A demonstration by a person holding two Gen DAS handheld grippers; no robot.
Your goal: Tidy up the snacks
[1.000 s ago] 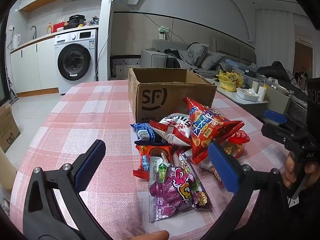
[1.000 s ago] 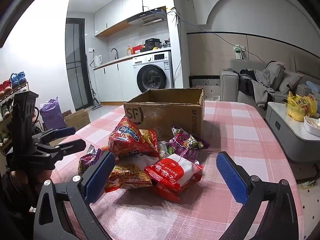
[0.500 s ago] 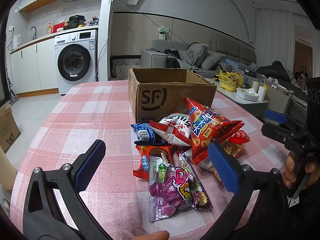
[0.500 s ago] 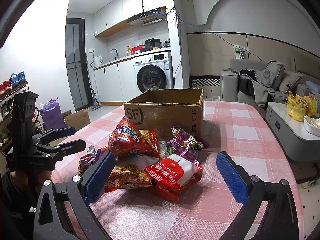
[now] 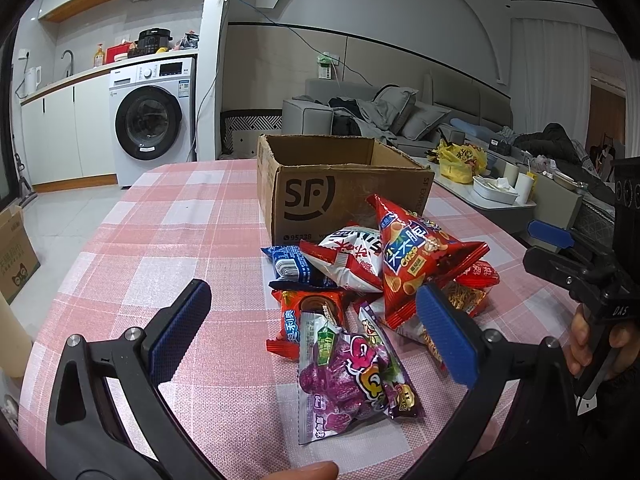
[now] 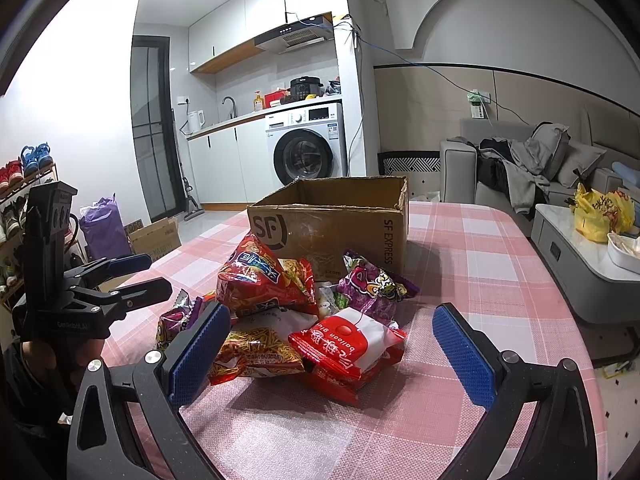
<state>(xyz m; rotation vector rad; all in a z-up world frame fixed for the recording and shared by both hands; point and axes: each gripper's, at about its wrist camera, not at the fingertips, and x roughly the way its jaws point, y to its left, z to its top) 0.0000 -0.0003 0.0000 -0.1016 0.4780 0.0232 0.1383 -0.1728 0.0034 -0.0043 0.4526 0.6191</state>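
A: Looking along the left tool point(image 5: 312, 328), what do you get?

B: Its blue-padded fingers point(image 5: 180, 332) stand wide apart with nothing between them, above the pink checked surface point(image 5: 160, 240). A heap of snack packets lies ahead: a purple candy bag point(image 5: 348, 380) nearest, a tall red chip bag point(image 5: 412, 256) propped behind it, a white and red packet point(image 5: 352, 256) and a blue one point(image 5: 288, 264) beside that.

A: And the box?

B: An open cardboard box point(image 5: 340, 196) marked SF sits just behind the heap, touching the rear packets or nearly so.

A: The right tool point(image 6: 332, 348)?

B: Also spread wide and empty. A red and white packet point(image 6: 348, 344) and a noodle-snack bag point(image 6: 256, 352) lie close in front of it. A hand point(image 5: 592, 344) grips its handle at the surface's edge.
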